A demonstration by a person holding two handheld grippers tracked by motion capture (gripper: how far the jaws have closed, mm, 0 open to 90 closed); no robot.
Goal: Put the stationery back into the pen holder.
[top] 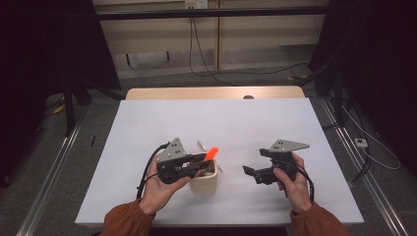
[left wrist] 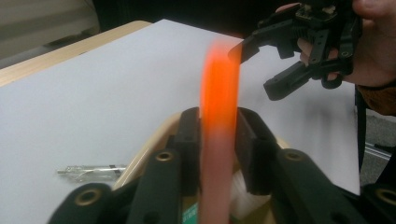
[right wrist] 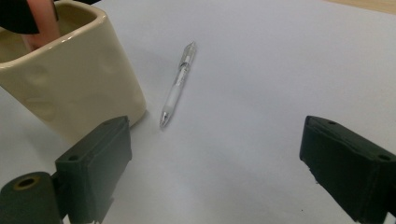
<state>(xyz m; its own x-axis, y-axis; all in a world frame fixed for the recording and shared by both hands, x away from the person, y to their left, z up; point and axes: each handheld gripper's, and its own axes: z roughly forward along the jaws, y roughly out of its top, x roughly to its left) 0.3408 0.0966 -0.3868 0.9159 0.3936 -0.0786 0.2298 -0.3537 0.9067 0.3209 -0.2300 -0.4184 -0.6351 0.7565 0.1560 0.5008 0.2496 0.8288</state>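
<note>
Orange-tipped pink marker pen (left wrist: 218, 140) clamped between left gripper (top: 196, 161) jaws, centre-left of high view, lower end inside cream ceramic square cup (right wrist: 70, 79) | right gripper (top: 251, 171) lower right of centre, jaws wide apart, holding nothing | clear plastic ballpoint pen (right wrist: 177, 86) lying just beside cup on white table (top: 255, 123)

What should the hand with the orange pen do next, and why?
Probably lower the orange pen a bit further into the cream cup and then open the jaws. The left gripper is clamped on it right above the cup, its lower end already inside, so letting go there should drop it in.
</note>
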